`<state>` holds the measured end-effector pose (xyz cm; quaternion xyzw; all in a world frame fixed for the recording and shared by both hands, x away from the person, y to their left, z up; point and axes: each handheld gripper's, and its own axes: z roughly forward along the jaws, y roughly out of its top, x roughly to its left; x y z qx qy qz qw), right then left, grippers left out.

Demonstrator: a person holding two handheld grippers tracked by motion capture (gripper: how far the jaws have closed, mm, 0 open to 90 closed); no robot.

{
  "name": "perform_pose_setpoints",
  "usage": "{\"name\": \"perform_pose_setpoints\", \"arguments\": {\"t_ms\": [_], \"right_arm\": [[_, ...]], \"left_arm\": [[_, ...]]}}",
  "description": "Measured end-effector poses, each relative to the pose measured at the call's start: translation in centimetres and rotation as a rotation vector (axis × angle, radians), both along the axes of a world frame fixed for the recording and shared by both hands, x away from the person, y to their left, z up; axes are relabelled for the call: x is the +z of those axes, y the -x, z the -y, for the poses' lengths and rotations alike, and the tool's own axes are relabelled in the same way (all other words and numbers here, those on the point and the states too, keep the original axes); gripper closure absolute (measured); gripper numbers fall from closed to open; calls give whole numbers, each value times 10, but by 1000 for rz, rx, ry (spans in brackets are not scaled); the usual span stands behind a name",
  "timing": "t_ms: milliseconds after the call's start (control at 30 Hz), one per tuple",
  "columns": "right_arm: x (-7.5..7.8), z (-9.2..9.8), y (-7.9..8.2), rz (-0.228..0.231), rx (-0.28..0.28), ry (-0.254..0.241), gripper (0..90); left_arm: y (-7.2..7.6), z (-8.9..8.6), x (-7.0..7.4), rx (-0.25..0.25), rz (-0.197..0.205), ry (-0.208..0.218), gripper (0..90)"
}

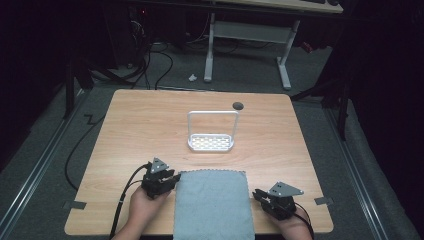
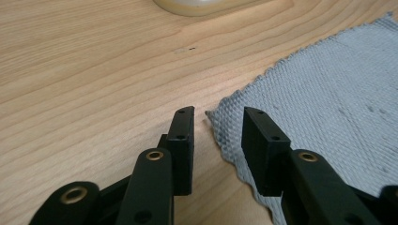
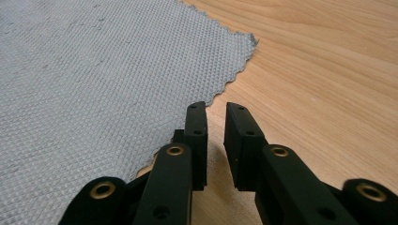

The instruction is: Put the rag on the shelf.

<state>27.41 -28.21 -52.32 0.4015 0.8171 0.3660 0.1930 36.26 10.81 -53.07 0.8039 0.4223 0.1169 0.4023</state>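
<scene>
One grey cloth (image 1: 214, 204) lies flat at the near edge of the table (image 1: 150, 120), between your two hands, its near end running out of the high view at the bottom. Your left gripper (image 1: 172, 178) sits at the cloth's far left corner. In the left gripper view its jaws stand apart, the corner (image 2: 220, 123) lies on the wood in the gap between them, and neither pad presses on it. Your right gripper (image 1: 257, 194) sits just off the cloth's right edge. In the right gripper view its jaws are a narrow gap apart with bare wood between them, and the cloth's scalloped edge (image 3: 220, 93) lies just ahead of the left jaw's tip, not gripped. Both hands rest low at the table's near edge, cables trailing back from each gripper. Farther out, near the middle of the table, a white rack (image 1: 211, 143) stands with its tall handle loop upright. Beyond it, a small dark round spot (image 1: 238, 105) marks the tabletop near the far edge.
</scene>
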Motion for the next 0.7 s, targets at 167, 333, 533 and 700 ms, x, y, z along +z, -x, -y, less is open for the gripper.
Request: {"name": "perform_pose_setpoints", "arguments": {"t_ms": [167, 333, 533, 700], "right_arm": [[0, 0, -1, 15, -27, 1, 736], [2, -3, -1, 23, -61, -37, 687], [8, -13, -15, -9, -108, -59, 670], [17, -25, -42, -22, -119, -32, 634]], "left_arm": [[-4, 5, -3, 12, 15, 2, 720], [0, 10, -4, -23, 48, -23, 775], [-1, 10, -4, -32, 52, -32, 849], [-2, 10, -4, -41, 40, -19, 884]]}}
